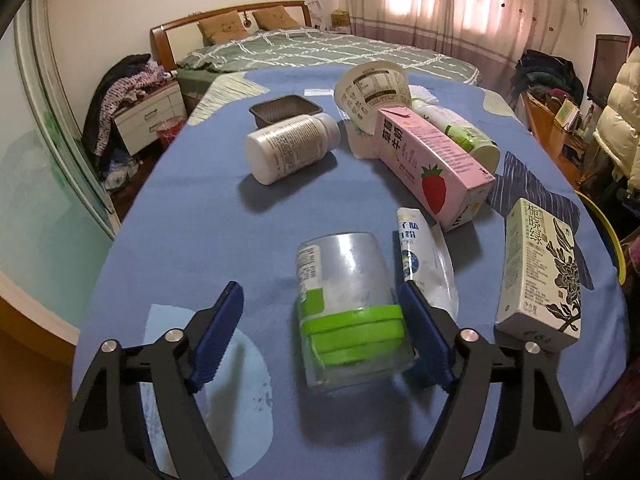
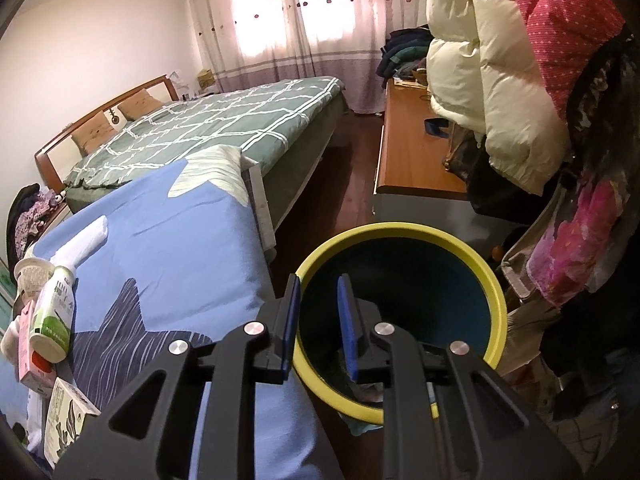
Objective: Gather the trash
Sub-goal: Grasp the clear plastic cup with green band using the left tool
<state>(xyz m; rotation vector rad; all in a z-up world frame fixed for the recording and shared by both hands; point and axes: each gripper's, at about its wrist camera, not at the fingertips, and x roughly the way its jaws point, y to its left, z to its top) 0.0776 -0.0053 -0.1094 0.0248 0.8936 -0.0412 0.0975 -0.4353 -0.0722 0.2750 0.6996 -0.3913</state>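
Left wrist view: clear jar (image 1: 347, 304) — green-lidded, on its side — between spread fingers (image 1: 420, 320).

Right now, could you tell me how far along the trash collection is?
Early. The right hand-held gripper hangs empty over the yellow-rimmed bin. The left hand-held gripper is open around the green-lidded jar. The white bottle and pink carton remain.

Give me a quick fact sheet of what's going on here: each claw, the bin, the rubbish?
Left gripper: open, fingers either side of a clear jar with green lid lying on the blue cloth
Right gripper: part open, holding nothing, over the yellow-rimmed bin
Rubbish on the cloth: white pill bottle, pink strawberry milk carton, white tea carton, paper cup
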